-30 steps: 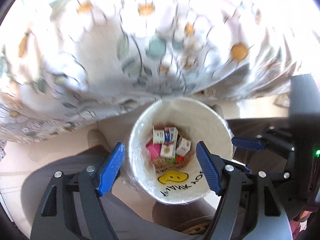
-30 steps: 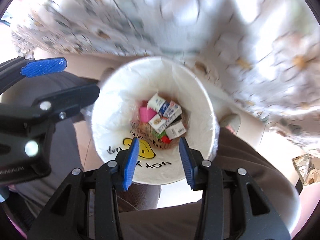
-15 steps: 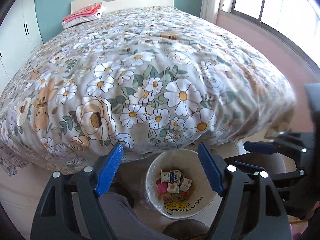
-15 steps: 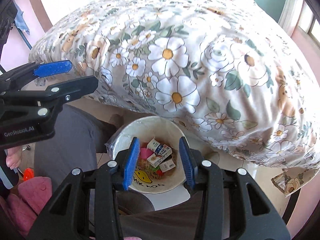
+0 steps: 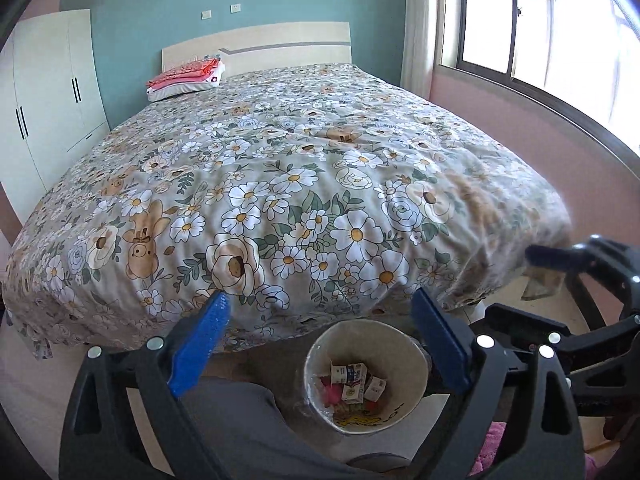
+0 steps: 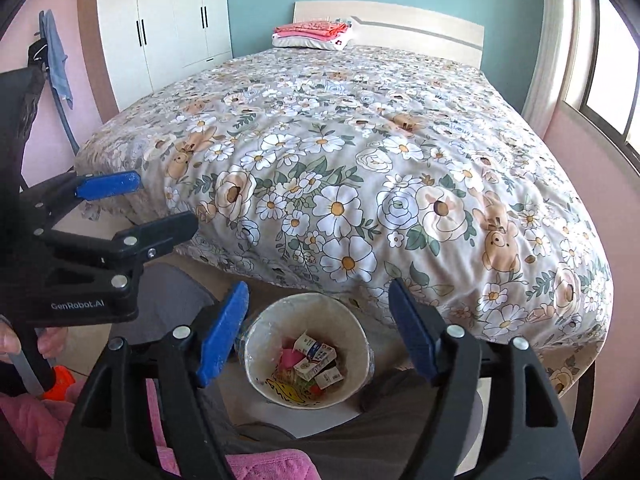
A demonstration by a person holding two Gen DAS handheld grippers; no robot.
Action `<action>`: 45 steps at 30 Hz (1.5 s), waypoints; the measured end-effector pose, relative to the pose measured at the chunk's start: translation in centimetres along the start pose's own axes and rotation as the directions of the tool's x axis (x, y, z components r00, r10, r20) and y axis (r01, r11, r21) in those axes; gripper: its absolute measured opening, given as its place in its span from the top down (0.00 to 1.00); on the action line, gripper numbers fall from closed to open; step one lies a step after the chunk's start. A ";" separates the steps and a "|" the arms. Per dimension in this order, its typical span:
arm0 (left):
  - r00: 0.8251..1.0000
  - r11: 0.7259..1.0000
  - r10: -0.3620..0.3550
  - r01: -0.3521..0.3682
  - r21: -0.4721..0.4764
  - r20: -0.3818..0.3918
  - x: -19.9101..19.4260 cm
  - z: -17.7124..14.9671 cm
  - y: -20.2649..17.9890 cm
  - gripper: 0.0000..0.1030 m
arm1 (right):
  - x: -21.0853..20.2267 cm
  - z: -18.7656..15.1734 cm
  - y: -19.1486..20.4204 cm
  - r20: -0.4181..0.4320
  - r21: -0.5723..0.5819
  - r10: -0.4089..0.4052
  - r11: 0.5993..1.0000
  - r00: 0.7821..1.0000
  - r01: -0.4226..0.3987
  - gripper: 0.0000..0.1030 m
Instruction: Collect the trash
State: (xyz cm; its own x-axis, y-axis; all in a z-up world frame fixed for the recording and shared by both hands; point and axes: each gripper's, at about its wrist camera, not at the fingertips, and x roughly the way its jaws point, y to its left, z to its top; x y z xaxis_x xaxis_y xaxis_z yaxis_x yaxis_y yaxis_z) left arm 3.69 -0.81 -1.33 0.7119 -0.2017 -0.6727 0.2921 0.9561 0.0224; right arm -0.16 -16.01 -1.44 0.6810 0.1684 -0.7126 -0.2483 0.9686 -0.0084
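Bedroom floor (image 6: pixel 280 420) fills the near edge of both wrist views, and on it, just off the foot of the bed, stands a white bin (image 5: pixel 404 354) (image 6: pixel 356 336) with a clear liner. Small cartons (image 5: pixel 352 376) (image 6: pixel 314 354) and a pink scrap (image 6: pixel 290 358) lie at its bottom, along with other bits too small to make out. The left gripper (image 5: pixel 324 344) hangs above the bin with its blue pads spread wide and nothing between them. The right gripper (image 6: pixel 318 332) hangs over the bin too, its pads also set wide and bare. Each tool shows at the side edge of the other's view, well apart. Beyond the bin the bed (image 5: pixel 300 184) (image 6: pixel 360 168) stretches away under a floral quilt with daisies and bears. At its far left corner, by the headboard (image 5: pixel 256 46) (image 6: pixel 420 30), rests a pillow (image 5: pixel 180 90) (image 6: pixel 308 42) with folded pink cloth on top. A white wardrobe (image 5: pixel 48 92) (image 6: pixel 168 32) stands to the left, a window (image 5: pixel 552 28) to the right.
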 end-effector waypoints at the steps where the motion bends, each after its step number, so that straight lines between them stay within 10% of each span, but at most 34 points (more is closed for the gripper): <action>1: 1.000 1.000 0.009 -0.009 0.004 0.005 -0.4 -0.2 -0.1 0.08 | -0.5 -0.2 0.2 0.011 0.002 -0.008 1.000 1.000 0.008 0.27; 45: 0.995 0.994 0.095 -0.093 0.053 -0.039 -1.5 -3.3 -2.5 0.07 | -2.4 -3.7 1.2 0.036 0.091 -0.040 0.995 0.999 0.036 0.26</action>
State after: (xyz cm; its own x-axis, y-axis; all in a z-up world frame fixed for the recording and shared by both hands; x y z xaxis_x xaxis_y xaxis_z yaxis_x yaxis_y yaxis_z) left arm -0.24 -2.15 -2.82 0.7109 -0.1013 -0.6960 0.2580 0.9581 0.1240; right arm -4.67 -15.94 -2.37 0.7151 0.1363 -0.6856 -0.1597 0.9867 0.0296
